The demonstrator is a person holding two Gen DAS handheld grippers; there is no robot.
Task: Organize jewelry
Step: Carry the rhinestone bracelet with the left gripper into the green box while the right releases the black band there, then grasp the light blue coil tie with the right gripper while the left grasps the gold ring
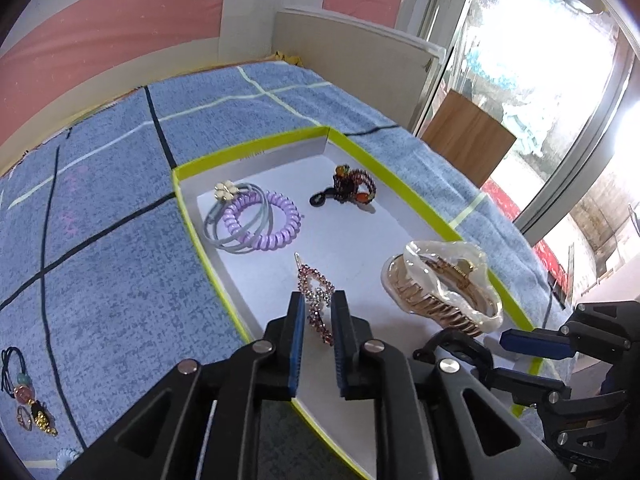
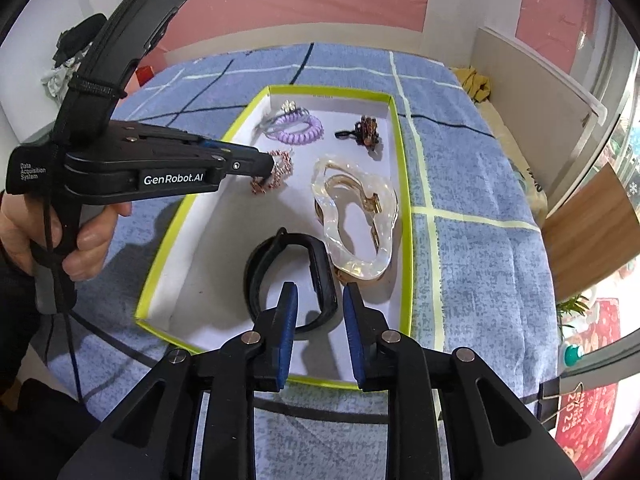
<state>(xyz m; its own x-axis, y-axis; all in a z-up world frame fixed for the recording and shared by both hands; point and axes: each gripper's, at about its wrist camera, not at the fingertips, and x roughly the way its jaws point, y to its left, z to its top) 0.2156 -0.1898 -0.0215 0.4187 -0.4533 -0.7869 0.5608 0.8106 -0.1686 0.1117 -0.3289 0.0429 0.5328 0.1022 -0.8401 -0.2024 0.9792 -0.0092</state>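
A white box with a yellow-green rim lies on a blue checked cloth. In it are a purple coil hair tie with grey ties, a dark beaded clip, a clear and gold claw clip, a black wristband and a pink rhinestone hair clip. My left gripper is open, its fingers on either side of the rhinestone clip, which rests on the box floor. My right gripper is open over the wristband, apart from it.
More jewelry, bead ties and a ring, lies on the cloth left of the box. A beige panel and a window stand beyond the cloth. A wooden board sits at the right edge.
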